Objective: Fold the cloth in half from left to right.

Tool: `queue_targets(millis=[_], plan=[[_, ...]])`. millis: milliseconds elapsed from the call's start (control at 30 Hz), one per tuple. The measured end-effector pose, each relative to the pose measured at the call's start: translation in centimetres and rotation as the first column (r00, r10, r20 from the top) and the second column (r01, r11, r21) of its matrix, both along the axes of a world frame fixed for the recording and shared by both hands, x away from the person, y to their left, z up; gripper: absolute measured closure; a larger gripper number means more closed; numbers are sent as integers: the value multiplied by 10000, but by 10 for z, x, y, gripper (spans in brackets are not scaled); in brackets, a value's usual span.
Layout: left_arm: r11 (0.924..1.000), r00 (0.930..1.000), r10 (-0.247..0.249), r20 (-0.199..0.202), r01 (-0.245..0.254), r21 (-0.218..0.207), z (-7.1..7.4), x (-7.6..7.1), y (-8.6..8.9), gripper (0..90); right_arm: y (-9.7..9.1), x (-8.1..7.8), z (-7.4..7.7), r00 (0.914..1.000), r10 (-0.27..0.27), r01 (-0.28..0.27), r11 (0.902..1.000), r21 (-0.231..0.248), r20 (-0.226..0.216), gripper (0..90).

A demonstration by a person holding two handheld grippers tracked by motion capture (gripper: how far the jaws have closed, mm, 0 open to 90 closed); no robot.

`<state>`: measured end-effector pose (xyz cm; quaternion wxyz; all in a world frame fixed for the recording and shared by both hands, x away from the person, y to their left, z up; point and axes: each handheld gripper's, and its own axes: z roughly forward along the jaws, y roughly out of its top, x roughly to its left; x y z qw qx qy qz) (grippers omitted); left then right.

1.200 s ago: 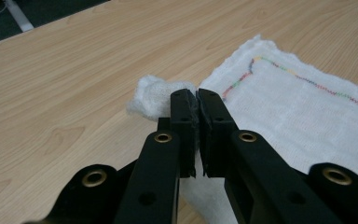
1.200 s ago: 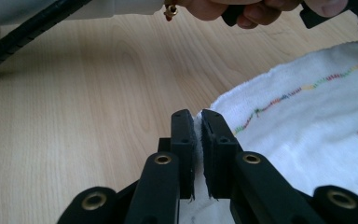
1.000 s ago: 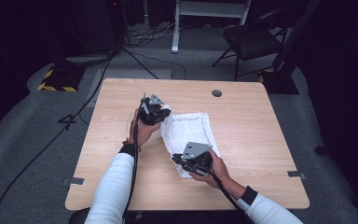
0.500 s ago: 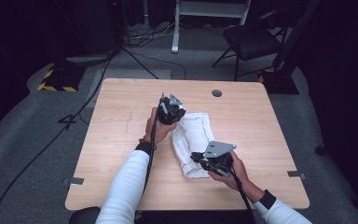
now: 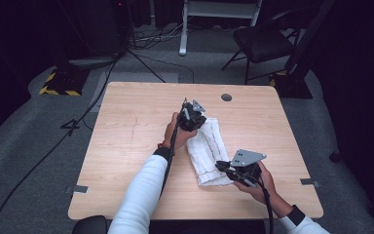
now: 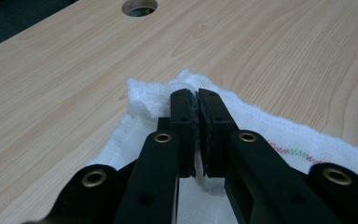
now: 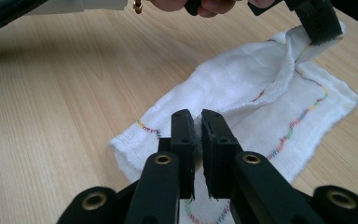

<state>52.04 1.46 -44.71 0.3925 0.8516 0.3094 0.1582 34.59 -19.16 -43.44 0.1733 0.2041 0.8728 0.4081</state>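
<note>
A white cloth [image 5: 207,146] with coloured stitching lies on the wooden table [image 5: 126,126], doubled over lengthwise into a narrow strip. My left gripper [image 5: 198,123] is at the strip's far end. In the left gripper view it [image 6: 196,95] is shut on a bunched edge of the cloth [image 6: 140,98]. At the near end my right gripper [image 5: 222,166] pinches the cloth too. In the right gripper view its jaws [image 7: 198,116] are shut on a fold of the cloth [image 7: 242,79]. The left gripper [image 7: 319,28] lifts the far corner there.
A round cable hole [image 5: 226,97] sits in the table behind the cloth. Bare wood stretches to the left of the cloth. A chair [image 5: 263,41] and a white stand [image 5: 221,12] are on the floor beyond the table. A cable [image 5: 173,146] trails along the left forearm.
Both grippers have moved to the right across the table, dragging the cloth's edge with them. The spread cloth has folded over into a narrower strip.
</note>
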Motion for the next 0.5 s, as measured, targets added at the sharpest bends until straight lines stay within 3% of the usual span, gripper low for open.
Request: queue_targets(millis=[500], plan=[[9996, 9996, -239, -122, 241, 177, -9, 10, -35, 841, -32, -7, -9, 9980, -553, 545, 9981, -279, -318, 852]])
